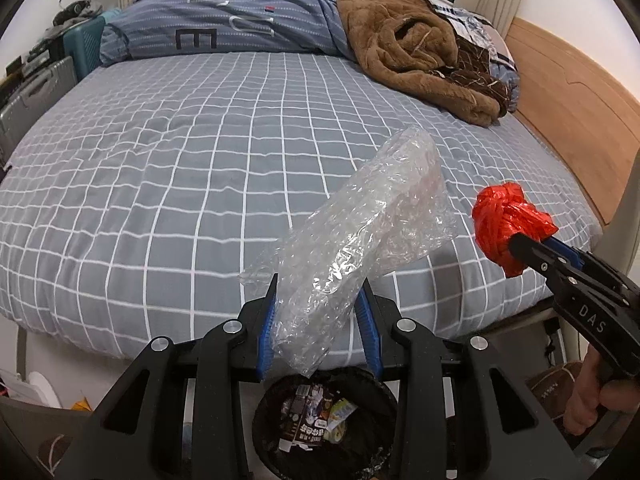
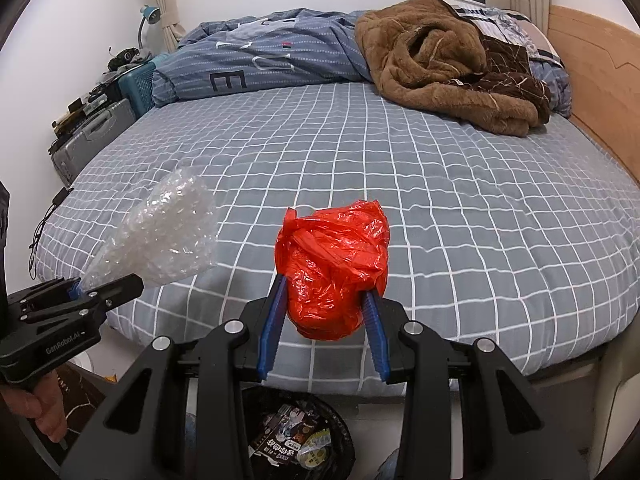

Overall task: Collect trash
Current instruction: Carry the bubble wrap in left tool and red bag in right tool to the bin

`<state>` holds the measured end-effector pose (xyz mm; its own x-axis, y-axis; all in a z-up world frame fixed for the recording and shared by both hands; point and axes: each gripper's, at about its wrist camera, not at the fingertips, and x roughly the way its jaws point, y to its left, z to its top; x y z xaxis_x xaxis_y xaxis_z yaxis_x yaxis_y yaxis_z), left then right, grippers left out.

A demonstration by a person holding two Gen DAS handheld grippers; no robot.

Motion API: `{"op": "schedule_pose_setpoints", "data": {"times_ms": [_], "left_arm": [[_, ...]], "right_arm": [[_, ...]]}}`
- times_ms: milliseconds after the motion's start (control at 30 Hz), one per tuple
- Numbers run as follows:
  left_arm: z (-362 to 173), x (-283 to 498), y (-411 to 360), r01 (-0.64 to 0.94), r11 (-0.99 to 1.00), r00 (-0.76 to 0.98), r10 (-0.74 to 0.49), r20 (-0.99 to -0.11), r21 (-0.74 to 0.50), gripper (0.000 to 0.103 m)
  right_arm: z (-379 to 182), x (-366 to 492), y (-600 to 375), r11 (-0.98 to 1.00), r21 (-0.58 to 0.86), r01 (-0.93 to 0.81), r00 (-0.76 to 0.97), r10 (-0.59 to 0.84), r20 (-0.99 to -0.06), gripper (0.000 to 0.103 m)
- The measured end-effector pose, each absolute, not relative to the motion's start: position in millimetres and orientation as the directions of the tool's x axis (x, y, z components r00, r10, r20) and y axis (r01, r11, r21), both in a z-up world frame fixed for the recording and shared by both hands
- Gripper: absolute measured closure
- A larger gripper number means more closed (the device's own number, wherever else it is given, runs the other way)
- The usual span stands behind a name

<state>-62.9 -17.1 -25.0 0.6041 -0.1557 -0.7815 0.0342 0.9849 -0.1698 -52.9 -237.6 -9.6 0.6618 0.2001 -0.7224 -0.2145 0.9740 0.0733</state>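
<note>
My left gripper (image 1: 320, 284) is shut on a crumpled piece of clear bubble wrap (image 1: 360, 232), which sticks up and forward over the bed's near edge. The right gripper (image 2: 326, 286) is shut on a bunched red plastic bag (image 2: 334, 268). From the left wrist view the red plastic bag (image 1: 506, 224) and the right gripper (image 1: 520, 246) appear at the right; from the right wrist view the bubble wrap (image 2: 168, 232) and the left gripper (image 2: 86, 290) appear at the left. A black trash bin (image 1: 384, 396) with wrappers inside stands on the floor just below both grippers, also seen as the bin (image 2: 344, 436).
A bed with a grey checked sheet (image 1: 180, 168) fills the view. A blue duvet (image 1: 224, 20) and a brown blanket (image 1: 416, 52) lie at its far side. A wooden headboard (image 1: 568, 120) runs along the right. Suitcases (image 2: 92, 136) stand at the left wall.
</note>
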Motion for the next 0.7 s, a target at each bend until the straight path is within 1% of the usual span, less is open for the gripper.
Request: {"op": "schedule_pose_setpoints", "data": {"times_ms": [700], "left_arm": [[-48.7, -128.7, -23.8, 0.043, 0.980, 0.559, -0.183, -0.809, -0.192, 0.069]], "right_arm": [[-36.0, -106.5, -240.5, 0.976, 0.094, -0.197, 0.611, 0.197, -0.767, 0.067]]}}
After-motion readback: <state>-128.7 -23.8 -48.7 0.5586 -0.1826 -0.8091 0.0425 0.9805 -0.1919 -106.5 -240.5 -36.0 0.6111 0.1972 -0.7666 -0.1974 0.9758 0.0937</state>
